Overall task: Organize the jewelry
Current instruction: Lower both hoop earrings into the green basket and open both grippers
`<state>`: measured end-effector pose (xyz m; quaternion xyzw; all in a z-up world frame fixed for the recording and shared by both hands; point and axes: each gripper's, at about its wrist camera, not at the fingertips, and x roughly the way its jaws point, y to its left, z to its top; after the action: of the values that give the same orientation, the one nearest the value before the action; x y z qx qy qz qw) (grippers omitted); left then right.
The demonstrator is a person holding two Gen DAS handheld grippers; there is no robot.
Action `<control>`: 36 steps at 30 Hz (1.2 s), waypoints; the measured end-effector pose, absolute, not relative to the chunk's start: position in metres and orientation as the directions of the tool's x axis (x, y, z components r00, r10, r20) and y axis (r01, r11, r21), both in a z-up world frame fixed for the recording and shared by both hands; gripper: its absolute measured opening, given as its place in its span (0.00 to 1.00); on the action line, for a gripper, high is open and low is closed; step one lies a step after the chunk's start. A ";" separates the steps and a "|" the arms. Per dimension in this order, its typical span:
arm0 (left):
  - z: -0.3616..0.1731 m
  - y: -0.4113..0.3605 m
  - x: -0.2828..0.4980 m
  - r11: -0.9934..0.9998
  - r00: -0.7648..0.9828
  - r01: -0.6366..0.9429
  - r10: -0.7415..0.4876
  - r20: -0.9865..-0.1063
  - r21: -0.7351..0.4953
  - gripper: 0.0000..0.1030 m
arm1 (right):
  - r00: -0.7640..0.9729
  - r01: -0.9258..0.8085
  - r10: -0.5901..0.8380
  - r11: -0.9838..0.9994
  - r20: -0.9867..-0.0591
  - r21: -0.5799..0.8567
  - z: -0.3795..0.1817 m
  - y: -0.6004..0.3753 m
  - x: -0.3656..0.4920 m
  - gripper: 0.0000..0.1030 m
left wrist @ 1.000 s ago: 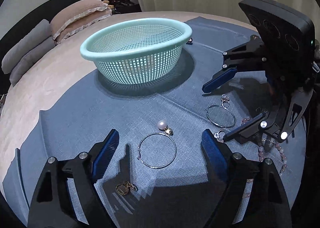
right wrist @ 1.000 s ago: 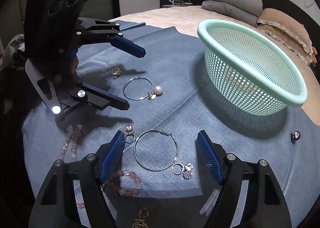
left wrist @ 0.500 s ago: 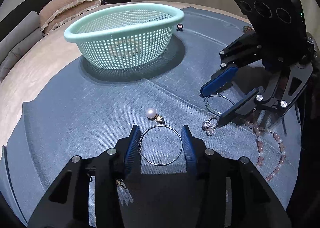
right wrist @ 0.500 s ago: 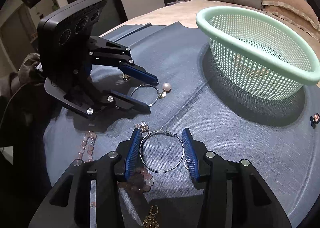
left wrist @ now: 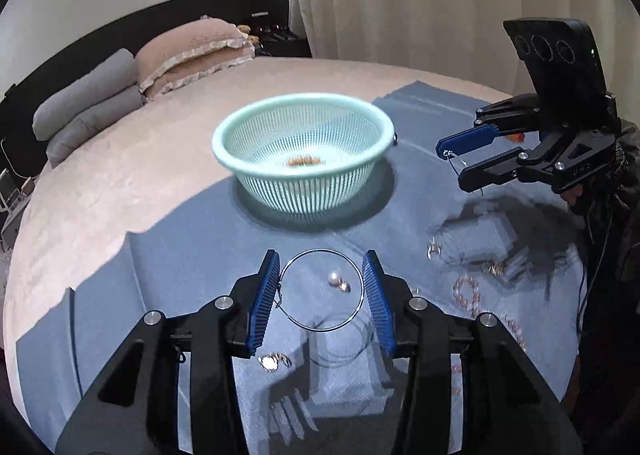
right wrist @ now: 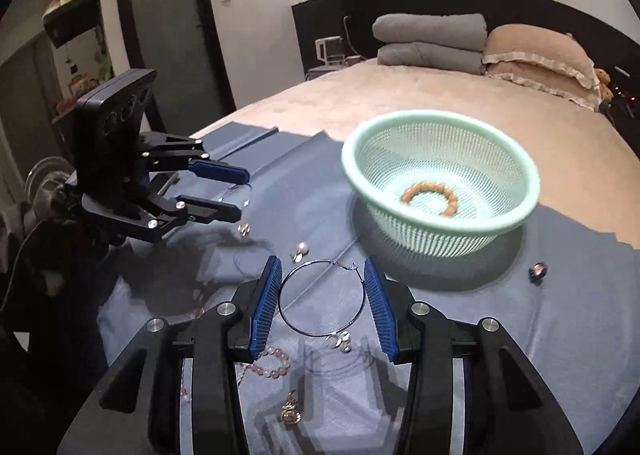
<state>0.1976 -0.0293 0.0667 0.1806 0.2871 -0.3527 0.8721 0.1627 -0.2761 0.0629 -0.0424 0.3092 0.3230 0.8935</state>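
Each hand-held gripper (left wrist: 322, 291) (right wrist: 322, 297) clamps a hoop earring (left wrist: 320, 251) (right wrist: 298, 329) above the cloth (left wrist: 180, 255).

Blurred and cut-off parts
The round mint-green mesh plastic basket (left wrist: 303, 151) was motion-smeared; its beige bead bracelet (left wrist: 304, 161) was indistinct; the pink bead strand (right wrist: 272, 363) was partly hidden.

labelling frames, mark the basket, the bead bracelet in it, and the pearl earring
basket (right wrist: 516, 171): right wrist view, on its far rim.
bead bracelet (right wrist: 420, 188): right wrist view, on its beads.
pearl earring (left wrist: 334, 276): left wrist view, on the pearl.
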 end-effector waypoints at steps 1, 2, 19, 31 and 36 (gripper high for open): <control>0.079 -0.033 0.199 0.695 0.606 0.709 -0.512 -0.608 0.121 0.43 | 0.620 -0.593 0.544 0.797 -0.565 0.117 0.072 -0.280 0.166 0.39; 0.090 -0.038 0.203 0.709 0.622 0.695 -0.505 -0.599 0.124 0.43 | 0.639 -0.578 0.533 0.809 -0.554 0.111 0.081 -0.282 0.173 0.39; 0.089 -0.112 0.323 0.819 0.558 0.571 -0.444 -0.701 -0.065 0.43 | 0.640 -0.306 0.462 0.886 -0.613 0.348 0.056 -0.308 0.291 0.39; 0.080 -0.110 0.312 0.787 0.566 0.616 -0.439 -0.698 0.004 0.69 | 0.641 -0.277 0.449 0.892 -0.623 0.357 0.045 -0.320 0.300 0.41; 0.090 -0.095 0.288 0.729 0.565 0.681 -0.469 -0.679 0.064 0.85 | 0.654 -0.290 0.450 0.892 -0.608 0.348 0.053 -0.329 0.281 0.47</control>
<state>0.2882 -0.0951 0.0902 0.1616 0.3288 -0.3305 0.8698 0.2813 -0.3290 0.0530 0.1104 0.3617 0.2050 0.9027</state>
